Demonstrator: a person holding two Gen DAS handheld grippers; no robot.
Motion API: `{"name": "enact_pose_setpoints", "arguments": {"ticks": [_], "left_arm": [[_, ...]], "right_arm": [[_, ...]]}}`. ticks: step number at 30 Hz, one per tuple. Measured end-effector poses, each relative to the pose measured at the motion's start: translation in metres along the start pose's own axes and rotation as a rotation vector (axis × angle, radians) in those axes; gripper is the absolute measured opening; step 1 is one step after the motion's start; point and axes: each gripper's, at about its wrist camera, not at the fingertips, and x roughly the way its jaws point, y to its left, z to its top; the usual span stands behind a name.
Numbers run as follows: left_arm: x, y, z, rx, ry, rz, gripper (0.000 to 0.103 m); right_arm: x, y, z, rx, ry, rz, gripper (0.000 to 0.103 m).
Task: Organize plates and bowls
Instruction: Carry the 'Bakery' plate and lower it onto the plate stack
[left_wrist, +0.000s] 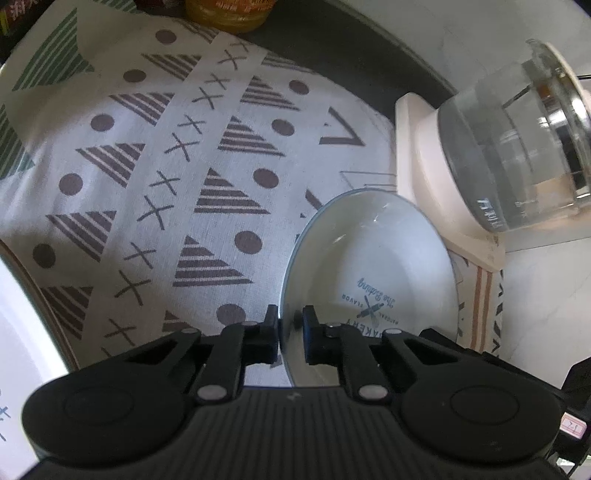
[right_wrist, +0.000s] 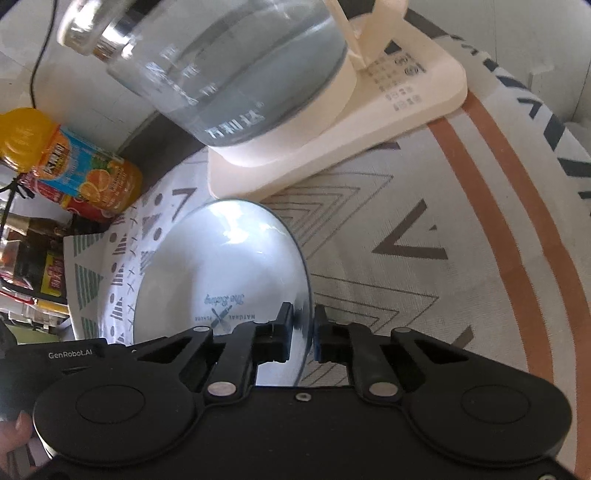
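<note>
A white bowl with a thin blue rim and blue "Bakery" print in its middle lies over the patterned cloth. My left gripper is shut on the bowl's near left rim, one finger inside and one outside. In the right wrist view the same bowl lies left of centre. My right gripper is shut on its right rim. The two grippers hold opposite sides of the one bowl. At the far left edge of the left wrist view there is part of another white dish with a dark rim.
A glass kettle on a cream base stands close behind the bowl. An orange juice bottle and several bottles and packets line the back left. A fingertip shows at the lower left.
</note>
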Motion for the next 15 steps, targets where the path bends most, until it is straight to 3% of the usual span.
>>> {"name": "enact_pose_setpoints", "arguments": {"ticks": [15], "left_arm": [[-0.047,-0.006,0.001,0.047,-0.105,-0.064,0.009]], "right_arm": [[-0.049,0.025,0.003,-0.045,-0.135,0.070,0.009]]}}
